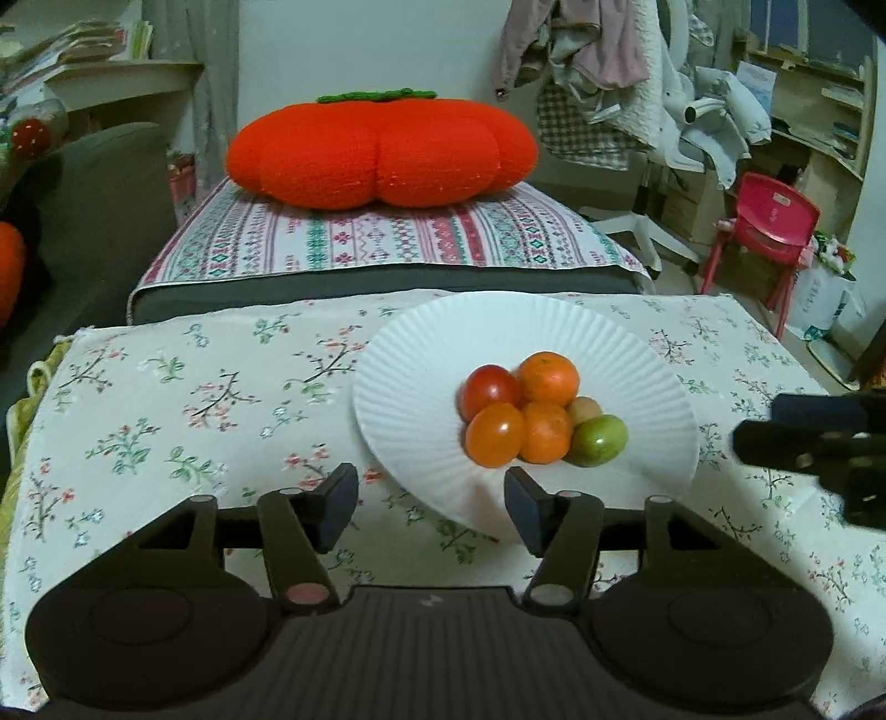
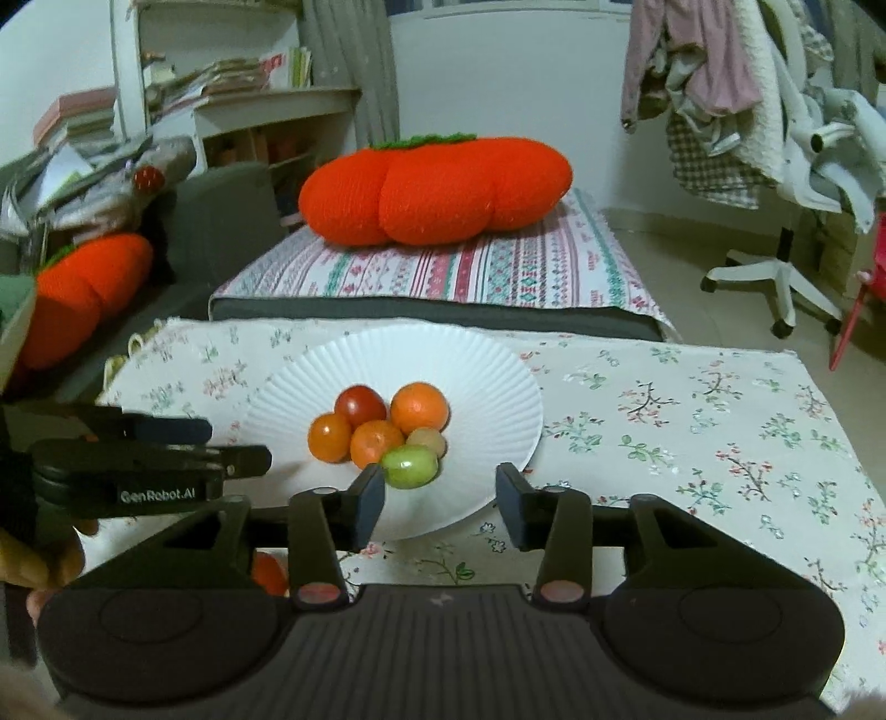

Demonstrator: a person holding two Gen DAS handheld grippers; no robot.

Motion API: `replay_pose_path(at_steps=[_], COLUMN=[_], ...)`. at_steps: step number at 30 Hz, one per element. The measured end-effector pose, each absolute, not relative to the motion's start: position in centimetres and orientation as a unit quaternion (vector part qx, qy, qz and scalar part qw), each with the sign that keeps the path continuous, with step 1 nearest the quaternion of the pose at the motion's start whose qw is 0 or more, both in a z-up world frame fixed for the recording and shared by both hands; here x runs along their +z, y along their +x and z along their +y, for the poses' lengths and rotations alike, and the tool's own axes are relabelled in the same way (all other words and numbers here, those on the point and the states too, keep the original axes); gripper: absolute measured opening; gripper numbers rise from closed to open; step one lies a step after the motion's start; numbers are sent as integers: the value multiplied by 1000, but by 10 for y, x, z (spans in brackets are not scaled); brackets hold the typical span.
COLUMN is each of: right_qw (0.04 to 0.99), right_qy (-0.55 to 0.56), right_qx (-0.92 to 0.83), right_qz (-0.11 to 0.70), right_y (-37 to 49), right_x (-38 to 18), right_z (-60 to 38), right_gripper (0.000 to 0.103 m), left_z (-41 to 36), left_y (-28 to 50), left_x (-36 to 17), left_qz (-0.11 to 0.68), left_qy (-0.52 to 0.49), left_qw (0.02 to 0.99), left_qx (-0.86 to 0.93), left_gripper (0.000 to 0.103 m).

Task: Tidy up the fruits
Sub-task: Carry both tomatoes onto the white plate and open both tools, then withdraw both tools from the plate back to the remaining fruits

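from your left wrist, the left gripper (image 1: 431, 498) has its jaws apart and empty, six fruits (image 1: 540, 416) heaped on the paper plate (image 1: 421, 354) at one o'clock; from your right wrist, the right gripper (image 2: 440, 498) jaws are apart, empty, fruits at eleven o'clock.

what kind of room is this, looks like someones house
Most likely a lived-in room at home, a living room or bedroom. A tomato-shaped cushion sits on a patterned mattress, clothes hang heaped on a rack, and a small pink child's chair stands by cluttered shelves.
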State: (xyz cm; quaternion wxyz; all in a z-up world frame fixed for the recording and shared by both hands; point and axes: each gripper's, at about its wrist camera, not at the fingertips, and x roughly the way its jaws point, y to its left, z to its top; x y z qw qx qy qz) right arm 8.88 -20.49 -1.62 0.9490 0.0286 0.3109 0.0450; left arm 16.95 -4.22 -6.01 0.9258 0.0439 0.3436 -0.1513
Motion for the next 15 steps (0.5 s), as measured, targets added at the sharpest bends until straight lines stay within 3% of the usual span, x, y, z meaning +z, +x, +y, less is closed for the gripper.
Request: replay_pose_path(at_steps=[5, 9, 15], right_qw=[948, 947, 943], right_qy=[52, 48, 50], right_qx=[66, 71, 70], right_qz=[307, 310, 323], right_y=[77, 69, 62], right_x=[-5, -2, 4], right_z=[-207, -204, -209], right_gripper=[55, 66, 75], left_z=[-38, -33, -21], left_y=[164, 157, 144], left_x=[-55, -49, -34], left_qz=[349, 352, 344], left_qy=[40, 30, 32], left_qw=[925, 925, 928], left_qx=[-142, -139, -136], left_gripper=[48, 58, 60])
